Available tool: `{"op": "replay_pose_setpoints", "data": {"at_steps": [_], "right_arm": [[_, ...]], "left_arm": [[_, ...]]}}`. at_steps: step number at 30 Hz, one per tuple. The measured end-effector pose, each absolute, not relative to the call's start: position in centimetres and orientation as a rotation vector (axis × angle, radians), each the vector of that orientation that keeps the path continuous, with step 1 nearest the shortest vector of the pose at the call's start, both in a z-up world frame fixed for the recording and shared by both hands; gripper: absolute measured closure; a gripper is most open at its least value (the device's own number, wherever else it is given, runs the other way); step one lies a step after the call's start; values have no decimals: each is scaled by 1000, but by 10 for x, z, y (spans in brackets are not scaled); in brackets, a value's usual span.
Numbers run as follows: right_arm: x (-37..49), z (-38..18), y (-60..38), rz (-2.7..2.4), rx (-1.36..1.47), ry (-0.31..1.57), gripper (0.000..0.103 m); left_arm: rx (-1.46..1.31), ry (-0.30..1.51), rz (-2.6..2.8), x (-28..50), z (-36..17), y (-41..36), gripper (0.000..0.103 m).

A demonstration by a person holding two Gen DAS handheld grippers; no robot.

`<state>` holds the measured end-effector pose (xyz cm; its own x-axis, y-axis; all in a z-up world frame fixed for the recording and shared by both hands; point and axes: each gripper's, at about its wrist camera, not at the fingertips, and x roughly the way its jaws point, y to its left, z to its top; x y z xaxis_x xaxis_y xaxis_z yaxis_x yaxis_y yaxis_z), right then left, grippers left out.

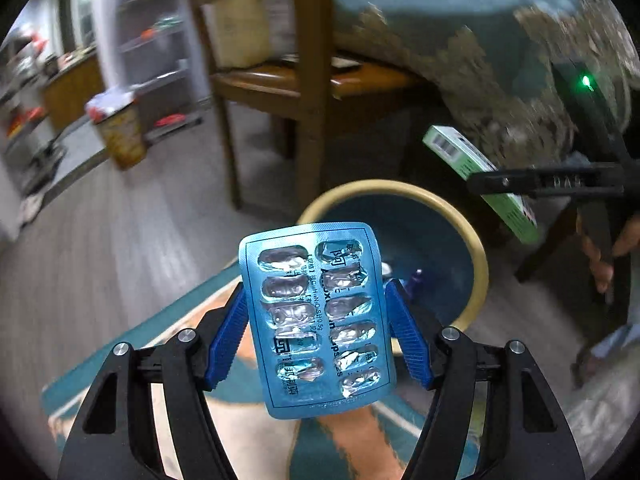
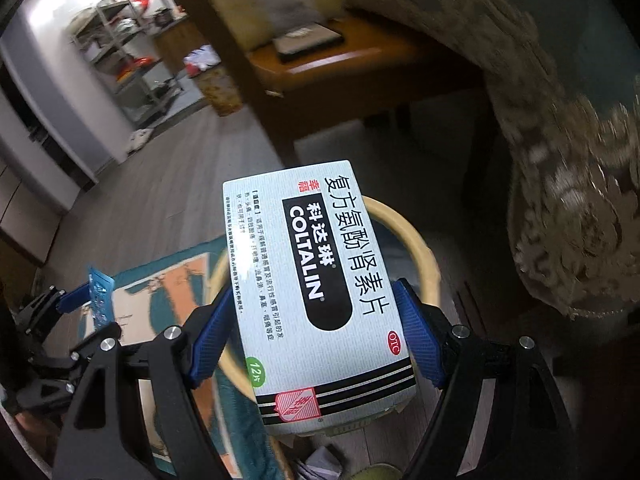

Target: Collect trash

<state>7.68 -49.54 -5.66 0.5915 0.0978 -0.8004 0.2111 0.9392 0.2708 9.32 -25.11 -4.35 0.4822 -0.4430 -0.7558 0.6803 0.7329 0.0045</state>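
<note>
The left gripper [image 1: 316, 320] is clamped on an emptied blue blister pack [image 1: 316, 320] above the cream-rimmed bin [image 1: 478, 256]; the right gripper [image 2: 316, 320] clamps a white COLTALIN box [image 2: 316, 300] over that bin's rim; a wooden chair [image 1: 308, 92] stands beyond the bin.

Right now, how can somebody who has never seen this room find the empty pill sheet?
Find the round bin with the cream rim, beside the patterned rug. Above its near edge, the left tongs hold the pill sheet: flat blue foil with burst pockets, unlike the white medicine box.
</note>
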Motion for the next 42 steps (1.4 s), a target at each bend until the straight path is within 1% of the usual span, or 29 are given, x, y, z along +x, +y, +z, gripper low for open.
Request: {"op": "replay_pose_setpoints", "data": {"at_steps": [4, 9, 11, 12, 13, 18, 23, 27, 29, 38, 42], "right_arm": [[77, -65, -505, -79, 368, 951, 27], [81, -74, -516, -91, 409, 960, 27], [78, -74, -519, -91, 429, 951, 27], [78, -76, -520, -90, 438, 949, 27], [75, -76, -521, -89, 445, 950, 27], [79, -81, -518, -82, 442, 966, 27], [88, -87, -503, -64, 417, 997, 26], [94, -85, -493, -44, 405, 1002, 18], [95, -81, -491, -44, 398, 987, 17], [50, -56, -476, -118, 325, 966, 17], [18, -35, -464, -146, 321, 898, 11]], "left_arm": [[273, 883, -742, 112, -71, -284, 34], [328, 883, -762, 119, -96, -318, 32], [324, 885, -761, 122, -105, -325, 24], [319, 881, -752, 124, -108, -326, 13], [312, 874, -745, 124, -109, -326, 11], [278, 872, -734, 130, -109, -321, 11], [236, 866, -701, 136, -99, -300, 11], [236, 843, -660, 135, -87, -279, 11], [241, 833, -636, 132, -79, -269, 11], [222, 752, -614, 85, -28, -238, 9], [187, 686, -599, 57, 1, -223, 6]]}}
